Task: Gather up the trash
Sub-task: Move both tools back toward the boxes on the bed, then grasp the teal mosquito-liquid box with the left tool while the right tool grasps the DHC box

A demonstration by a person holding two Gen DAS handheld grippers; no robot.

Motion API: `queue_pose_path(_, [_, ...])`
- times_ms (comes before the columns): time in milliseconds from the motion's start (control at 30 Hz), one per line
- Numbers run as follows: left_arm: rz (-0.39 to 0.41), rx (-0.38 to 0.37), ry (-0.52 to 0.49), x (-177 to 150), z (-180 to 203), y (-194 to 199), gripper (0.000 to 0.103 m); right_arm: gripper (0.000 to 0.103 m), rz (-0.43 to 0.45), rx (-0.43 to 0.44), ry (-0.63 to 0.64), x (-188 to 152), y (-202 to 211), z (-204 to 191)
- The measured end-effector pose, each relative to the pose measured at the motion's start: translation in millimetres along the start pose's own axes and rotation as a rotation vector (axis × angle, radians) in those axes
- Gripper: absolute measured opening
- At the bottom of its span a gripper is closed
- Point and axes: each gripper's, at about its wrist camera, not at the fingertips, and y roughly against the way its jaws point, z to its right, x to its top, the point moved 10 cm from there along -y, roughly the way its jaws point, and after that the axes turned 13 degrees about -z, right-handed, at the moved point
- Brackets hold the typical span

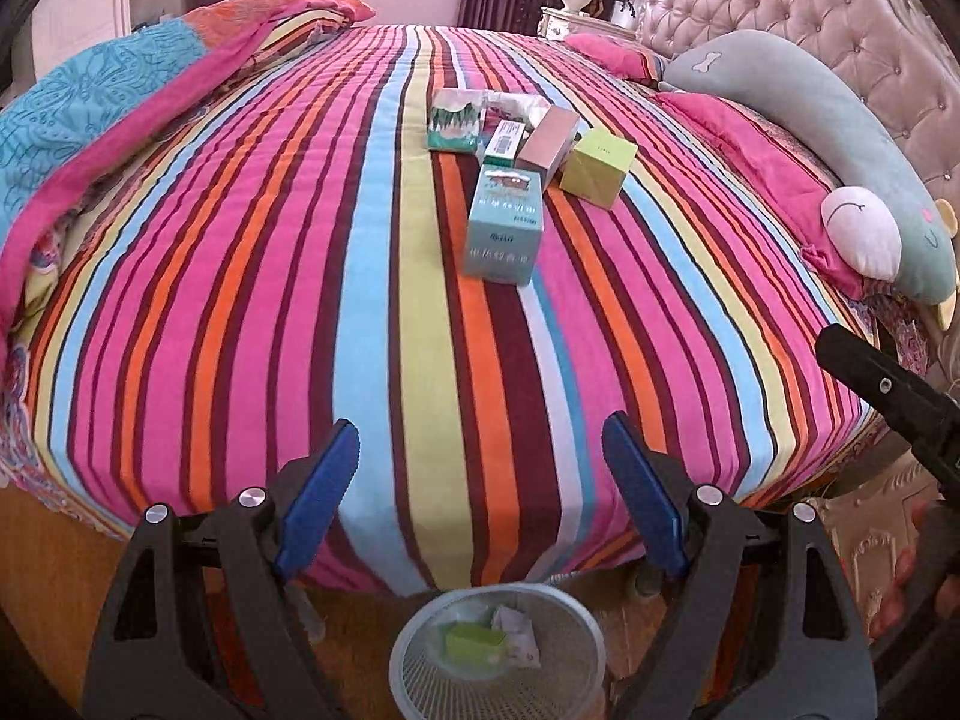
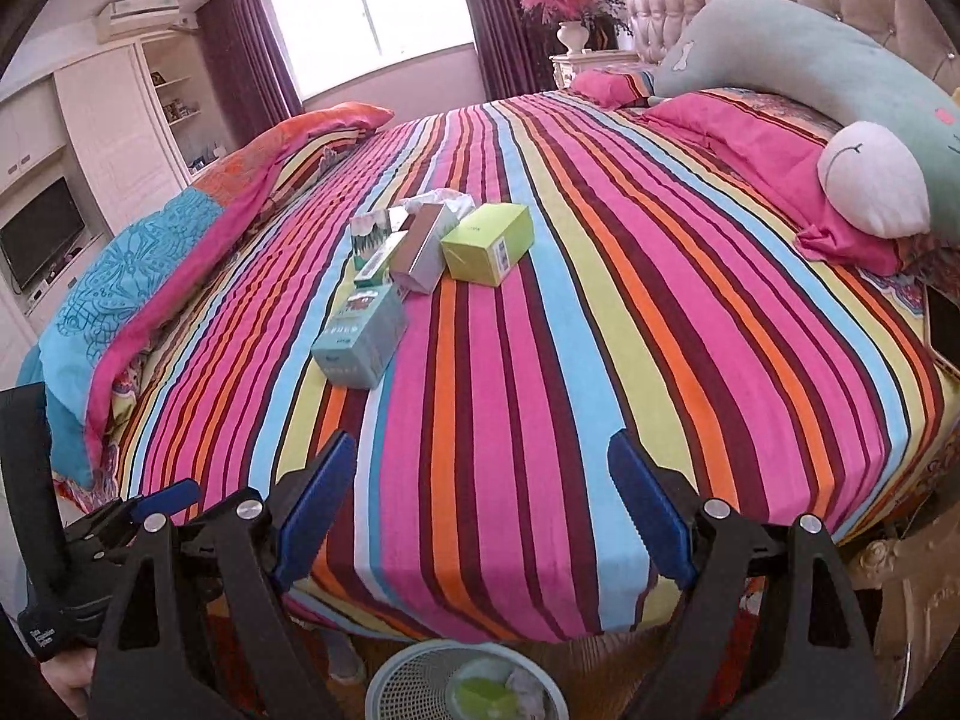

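Both claws, the left claw and the right claw, stood wide open and empty above the bed's near edge. The mesh wastebasket already held a green carton and paper. Five boxes, the teal box nearest, lay mid-bed. Judged step: reaching out; next, close on that box.

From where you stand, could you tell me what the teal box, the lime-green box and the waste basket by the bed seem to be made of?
The teal box looks like thin printed cardboard: crisp folded edges, matte printed faces. The lime-green box likewise seems cardboard, slightly smoother, with a stuck-on label. The waste basket appears to be pale moulded plastic mesh, though fine painted wire cannot be ruled out.
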Motion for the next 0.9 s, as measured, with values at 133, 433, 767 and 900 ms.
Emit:
queue_pose_path(133, [-0.007, -0.007, 0.001, 15, 2, -10, 0.081, 0.082, -0.004, -0.007, 0.012, 12, -9, -1])
queue_pose_path(433, [-0.015, -0.007, -0.001, 48, 3, -30, 0.081, 0.086, -0.020, -0.016, 0.023, 38, -33, 1])
queue_pose_path(767, [-0.051, -0.018, 0.029, 75, 0, -63, 0.081, 0.086, -0.051, -0.042, 0.043, 64, -69, 2])
queue_pose_path(900, [-0.060, -0.017, 0.023, 84, 1, -74, 0.081, 0.086, -0.061, -0.042, 0.036, 76, -83, 2])
